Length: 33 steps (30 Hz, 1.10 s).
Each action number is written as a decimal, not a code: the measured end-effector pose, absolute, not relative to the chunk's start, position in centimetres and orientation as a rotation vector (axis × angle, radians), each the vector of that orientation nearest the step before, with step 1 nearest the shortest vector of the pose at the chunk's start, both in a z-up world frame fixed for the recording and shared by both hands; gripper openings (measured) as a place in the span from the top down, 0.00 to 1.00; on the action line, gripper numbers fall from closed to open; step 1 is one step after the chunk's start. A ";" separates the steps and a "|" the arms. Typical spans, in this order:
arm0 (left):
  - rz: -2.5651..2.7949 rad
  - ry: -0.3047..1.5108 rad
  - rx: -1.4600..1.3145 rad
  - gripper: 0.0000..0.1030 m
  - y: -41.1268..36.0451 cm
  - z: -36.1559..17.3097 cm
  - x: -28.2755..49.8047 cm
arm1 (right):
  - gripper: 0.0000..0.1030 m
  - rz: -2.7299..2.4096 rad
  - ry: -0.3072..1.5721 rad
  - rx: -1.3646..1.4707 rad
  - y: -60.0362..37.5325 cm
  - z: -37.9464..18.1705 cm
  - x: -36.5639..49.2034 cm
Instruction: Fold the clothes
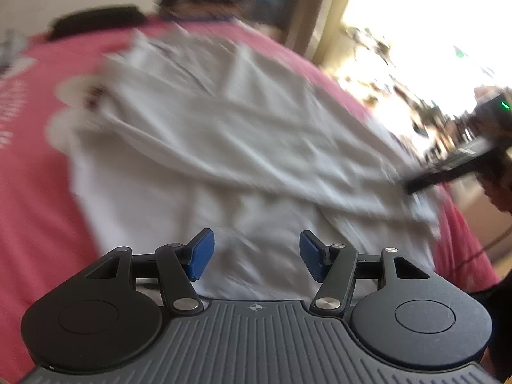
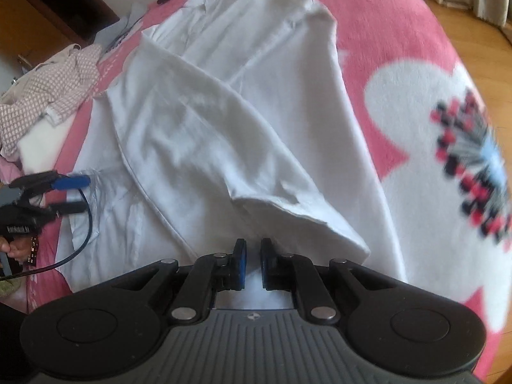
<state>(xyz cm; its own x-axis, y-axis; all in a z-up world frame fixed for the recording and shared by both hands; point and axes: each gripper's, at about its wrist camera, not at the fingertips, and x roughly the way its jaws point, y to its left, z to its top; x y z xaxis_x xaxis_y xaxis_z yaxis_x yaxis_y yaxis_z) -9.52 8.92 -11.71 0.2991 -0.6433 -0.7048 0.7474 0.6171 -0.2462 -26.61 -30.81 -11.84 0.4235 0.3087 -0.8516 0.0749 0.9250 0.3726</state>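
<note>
We see the white shirt (image 2: pixel 224 121) spread on the pink blanket (image 2: pixel 384 32), stretching ahead of both tools. Our right gripper (image 2: pixel 251 264) hangs just above the shirt's near edge, jaws a narrow gap apart, holding nothing. Our left gripper (image 1: pixel 256 257) stands half open over the cloth, empty.

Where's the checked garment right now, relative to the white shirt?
In the right wrist view, the checked garment lies crumpled at the left edge of the pink blanket, left of the white shirt and apart from it.
</note>
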 end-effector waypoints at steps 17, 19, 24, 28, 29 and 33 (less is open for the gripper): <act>-0.531 0.738 0.300 0.43 8.0 -14.7 1.6 | 0.69 0.435 0.948 0.191 -16.2 -2.8 5.5; -0.529 0.731 0.305 0.44 7.8 -15.2 1.6 | 0.69 0.423 0.950 0.088 -13.8 -4.7 8.8; -0.538 0.719 0.277 0.59 7.7 -15.4 1.8 | 0.69 0.412 0.961 -0.041 -9.6 -8.8 13.3; -0.535 0.731 0.225 0.77 8.0 -15.3 2.2 | 0.69 0.433 1.000 -0.077 -8.2 -10.8 15.4; -0.534 0.735 0.210 0.84 8.1 -15.3 2.4 | 0.70 0.439 1.003 -0.106 -7.8 -11.1 15.5; -0.512 0.758 0.103 0.98 8.9 -15.5 2.9 | 1.00 0.437 0.972 -0.148 -7.8 -11.6 15.3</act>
